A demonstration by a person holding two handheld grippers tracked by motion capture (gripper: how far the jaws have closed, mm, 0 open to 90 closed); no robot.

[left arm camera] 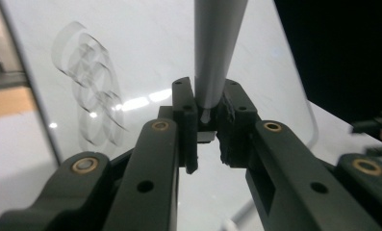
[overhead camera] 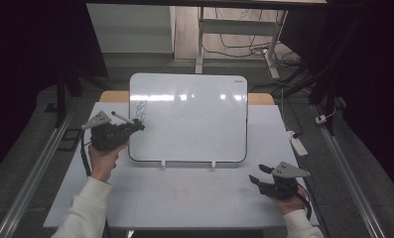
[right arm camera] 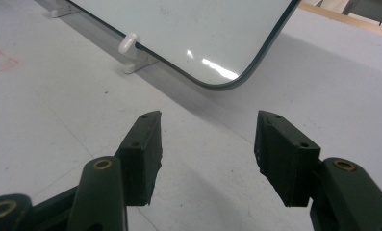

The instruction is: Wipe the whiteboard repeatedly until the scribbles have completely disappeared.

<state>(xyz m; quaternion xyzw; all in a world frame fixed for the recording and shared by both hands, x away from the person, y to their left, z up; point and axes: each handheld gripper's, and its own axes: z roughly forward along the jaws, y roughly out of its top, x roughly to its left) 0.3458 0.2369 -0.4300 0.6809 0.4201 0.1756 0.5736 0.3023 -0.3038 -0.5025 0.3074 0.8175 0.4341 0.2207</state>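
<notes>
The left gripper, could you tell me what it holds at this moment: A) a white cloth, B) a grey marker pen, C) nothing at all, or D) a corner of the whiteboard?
B: the left gripper is clamped on a grey marker pen in front of the whiteboard.

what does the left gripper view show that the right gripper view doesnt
Left gripper view: the left gripper clamped on a grey marker pen, with grey looped scribbles on the board beside it. Right gripper view: the right gripper with its jaws apart and nothing between them, over the pale grey table mat, plus a small white support foot under the board's edge. Both share the glossy white rounded-corner whiteboard.
</notes>
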